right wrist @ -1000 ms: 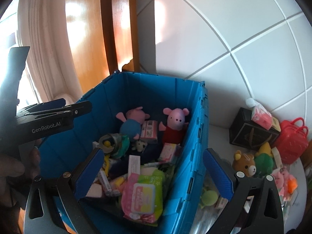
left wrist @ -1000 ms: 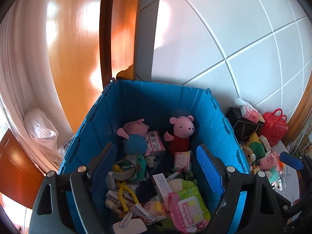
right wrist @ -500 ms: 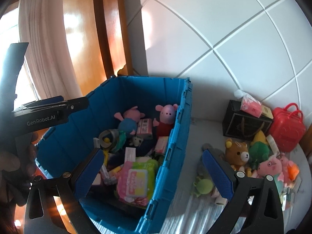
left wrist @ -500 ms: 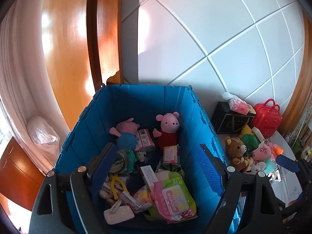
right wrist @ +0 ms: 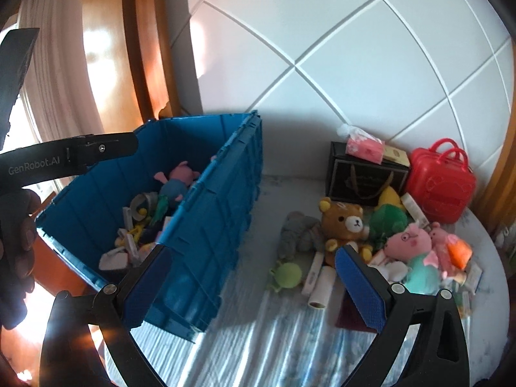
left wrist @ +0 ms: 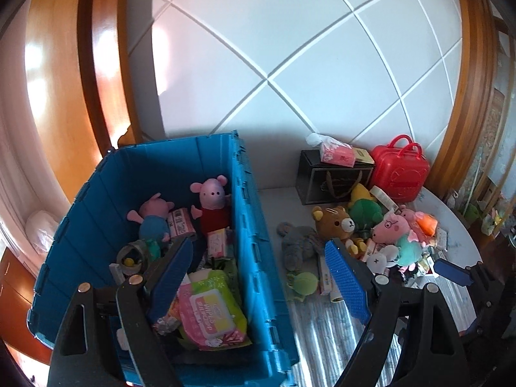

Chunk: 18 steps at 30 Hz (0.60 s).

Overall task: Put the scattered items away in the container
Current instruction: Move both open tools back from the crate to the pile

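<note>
1. Both tools empty w/ jaws wide: left tool point(left wrist: 261, 277) straddles the right wall of the blue container point(left wrist: 251, 225); right tool point(right wrist: 254, 287) hangs over the counter point(right wrist: 274, 332) btw. container and toy pile.
2. Container already holds a pink pig plush point(left wrist: 211, 203), a blue-bodied pig plush point(left wrist: 153, 217), a wipes pack point(left wrist: 206, 312) & small bits. The scattered stuff sits right of it: grey plush point(right wrist: 298, 232), bear plush point(right wrist: 345, 225), green plush point(right wrist: 388, 222), pig w/ glasses point(right wrist: 409, 245), green frog toy point(right wrist: 287, 274), white tube point(right wrist: 321, 285).
3. Risks, as we judge them: pile is tangled, so a grab at the bear may drag neighbours along or off the counter's round edge. Soft plush could slip from a shallow pinch. Tools are close together; they could clash near the container wall.
4. Hard to tell: right-wrist view is blurred low down; items under the pile & behind the black gift box point(right wrist: 364, 174) are hidden. A dark flat thing under the right tool's finger isn't identifiable. Container's near corner is cut off.
</note>
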### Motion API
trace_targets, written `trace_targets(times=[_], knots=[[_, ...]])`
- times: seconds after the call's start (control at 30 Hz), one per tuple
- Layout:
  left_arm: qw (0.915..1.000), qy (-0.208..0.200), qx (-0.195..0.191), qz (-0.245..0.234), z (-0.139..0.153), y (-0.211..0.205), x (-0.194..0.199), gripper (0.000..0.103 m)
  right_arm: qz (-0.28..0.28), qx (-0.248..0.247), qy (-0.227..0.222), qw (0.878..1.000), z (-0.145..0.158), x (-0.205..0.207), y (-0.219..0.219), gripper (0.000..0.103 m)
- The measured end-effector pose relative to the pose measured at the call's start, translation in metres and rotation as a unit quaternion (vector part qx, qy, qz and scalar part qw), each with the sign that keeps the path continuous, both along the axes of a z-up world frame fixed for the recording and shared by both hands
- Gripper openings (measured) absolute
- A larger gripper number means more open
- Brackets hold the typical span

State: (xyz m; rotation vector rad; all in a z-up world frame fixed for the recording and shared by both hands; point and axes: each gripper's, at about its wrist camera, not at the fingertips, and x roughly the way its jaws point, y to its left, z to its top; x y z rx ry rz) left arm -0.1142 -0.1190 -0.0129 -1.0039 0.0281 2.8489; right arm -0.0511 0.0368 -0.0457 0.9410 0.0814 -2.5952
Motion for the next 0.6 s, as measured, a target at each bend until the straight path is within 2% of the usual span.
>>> trace_targets(times=[0.17, 0.33, 0.5, 0.6], knots=[[0.9993, -0.018, 0.001, -0.034, -0.021, 0.051, 0.000, 0.084, -0.034, 0.006, -0.026, 0.999, -0.029, 0.003, 0.065, 0.103], [0.9974, -0.042, 0.004, -0.058, -0.053, 0.096, -0.001, 0.084, -0.069, 0.020, -0.066, 0.995, -0.070, 0.009, 0.132, 0.103], [0.9946, -0.070, 0.000, -0.077, -0.098, 0.136, -0.006, 0.084, -0.091, 0.033, -0.092, 0.991, -0.106, 0.014, 0.187, 0.103], [0.9927, -0.091, -0.007, -0.079, -0.136, 0.159, -0.014, 0.084, -0.099, 0.039, -0.105, 0.989, -0.129, 0.014, 0.213, 0.103]])
